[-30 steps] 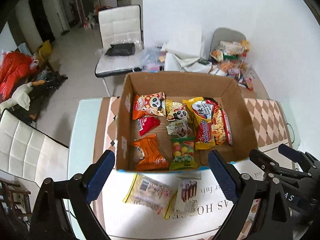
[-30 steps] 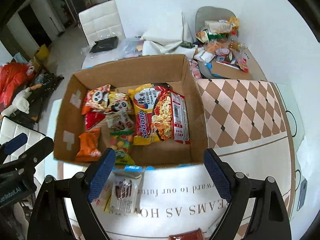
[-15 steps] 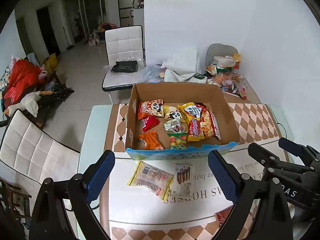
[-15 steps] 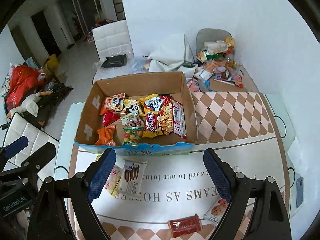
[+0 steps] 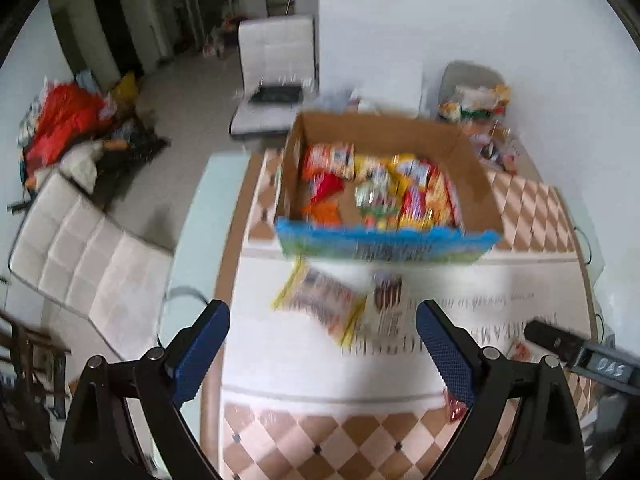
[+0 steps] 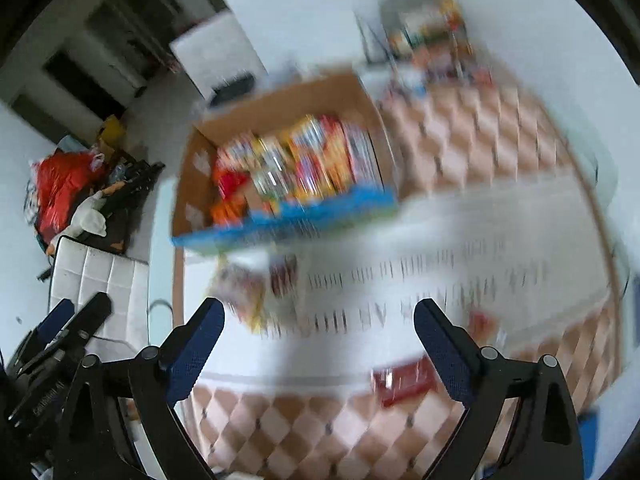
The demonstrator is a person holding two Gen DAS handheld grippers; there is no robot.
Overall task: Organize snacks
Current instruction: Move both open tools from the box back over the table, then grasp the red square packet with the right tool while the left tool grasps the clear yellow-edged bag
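Observation:
A cardboard box (image 5: 476, 168) with a blue front flap holds several snack packets on the table. It also shows blurred in the right wrist view (image 6: 192, 184). Two packets lie in front of it: a yellow-edged packet (image 5: 320, 304) and a white one with dark sticks (image 5: 386, 300). A red packet (image 6: 404, 376) lies near the table's front right. My left gripper (image 5: 322, 354) is open and empty, well back from the packets. My right gripper (image 6: 318, 354) is open and empty above the table's near part.
The table (image 5: 280, 364) has a white runner with lettering and a diamond pattern. White chairs stand at the left (image 5: 80, 248) and behind the box (image 5: 276, 76). A grey chair (image 5: 476, 92) piled with snacks stands at the back right.
Both grippers have pulled back and up from the box, so more of the table shows. The right wrist view has tilted and turned blurry. Both stay open and empty.

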